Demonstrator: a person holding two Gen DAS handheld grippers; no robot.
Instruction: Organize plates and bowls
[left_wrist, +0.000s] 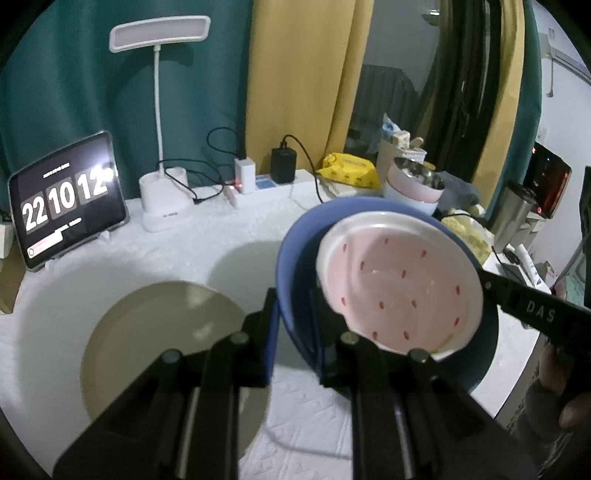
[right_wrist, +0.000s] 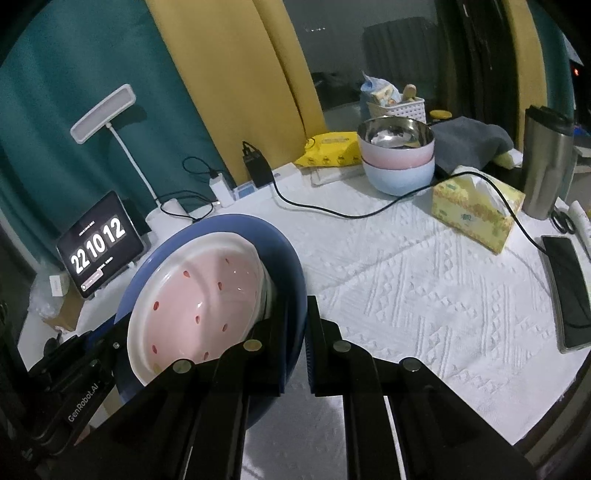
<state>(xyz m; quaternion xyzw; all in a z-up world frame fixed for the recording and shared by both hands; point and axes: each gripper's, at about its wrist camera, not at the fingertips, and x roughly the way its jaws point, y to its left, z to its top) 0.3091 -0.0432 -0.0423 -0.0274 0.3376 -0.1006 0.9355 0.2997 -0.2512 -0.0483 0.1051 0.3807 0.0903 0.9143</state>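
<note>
Left tool (left_wrist: 295, 317): we see it clamped on the near-left rim of the blue plate (left_wrist: 295, 258), one finger outside the rim, one inside.
Right tool (right_wrist: 295, 332): clamped on the opposite rim of the same plate, its fingers either side of the edge.
Blue plate: held between both tools, tilted, clear of the table (right_wrist: 424, 295).
Pink plate (left_wrist: 399, 284): lies inside the blue one, white-rimmed with red specks; its rim leans against the blue plate's wall on the right tool's side.
Beige plate (left_wrist: 159, 343): flat on the table, below and left of the left tool, partly hidden by that tool.
Bowls (right_wrist: 397, 158): a steel one nested in a pink one nested in a pale blue one, at the far side of the table, well apart from the held plates.
Open room: we find a wide bare stretch of white cloth right of the right tool, bounded by the tissue box (right_wrist: 476, 210), a black cable (right_wrist: 332, 210) and a phone (right_wrist: 567, 291) near the right edge.
Back edge: clock tablet (left_wrist: 66, 199), lamp (left_wrist: 160, 110), power strip (left_wrist: 273, 188) line it.
</note>
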